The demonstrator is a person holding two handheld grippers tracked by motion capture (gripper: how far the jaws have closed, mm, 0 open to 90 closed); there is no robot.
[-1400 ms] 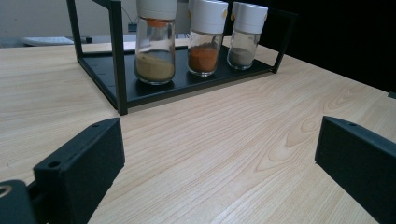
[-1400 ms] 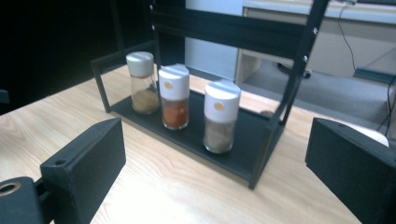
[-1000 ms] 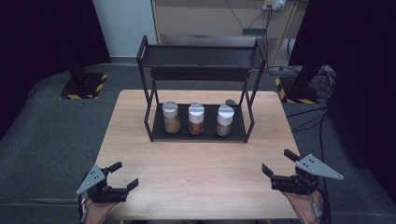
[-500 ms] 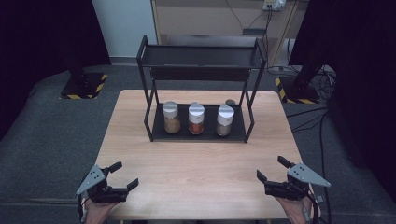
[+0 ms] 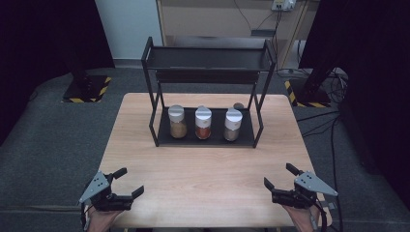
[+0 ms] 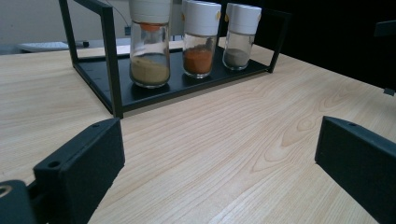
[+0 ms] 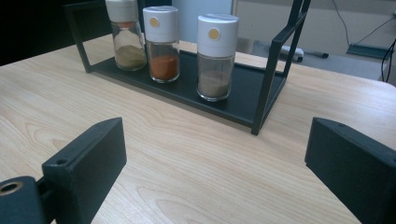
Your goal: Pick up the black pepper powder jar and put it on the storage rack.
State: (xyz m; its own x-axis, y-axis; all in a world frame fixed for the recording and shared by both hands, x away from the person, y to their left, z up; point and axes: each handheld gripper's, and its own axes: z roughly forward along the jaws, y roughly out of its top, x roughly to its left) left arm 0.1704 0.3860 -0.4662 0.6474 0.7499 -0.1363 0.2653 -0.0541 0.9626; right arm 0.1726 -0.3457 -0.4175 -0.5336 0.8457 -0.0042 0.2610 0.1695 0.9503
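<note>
Wooden table [image 5: 208, 183], black rack [image 5: 207, 87] near its far edge, three jars on the bottom shelf: tan [image 5: 177, 121], red [image 5: 203, 123], grey [image 5: 233, 125]. Left gripper [image 5: 126, 182] at the near left corner, right gripper [image 5: 280, 176] at the near right, both jaws wide apart, holding nothing.

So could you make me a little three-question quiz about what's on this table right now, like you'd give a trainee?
1. How many spice jars stand on the rack's bottom shelf?
2. True or false: the right gripper is holding a jar.
3. Which jar holds the orange-red powder: A left, B middle, C right?

Key: 1. Three. 2. False; both the right gripper and the left gripper are open, over bare table. 3. B, the middle jar.
</note>
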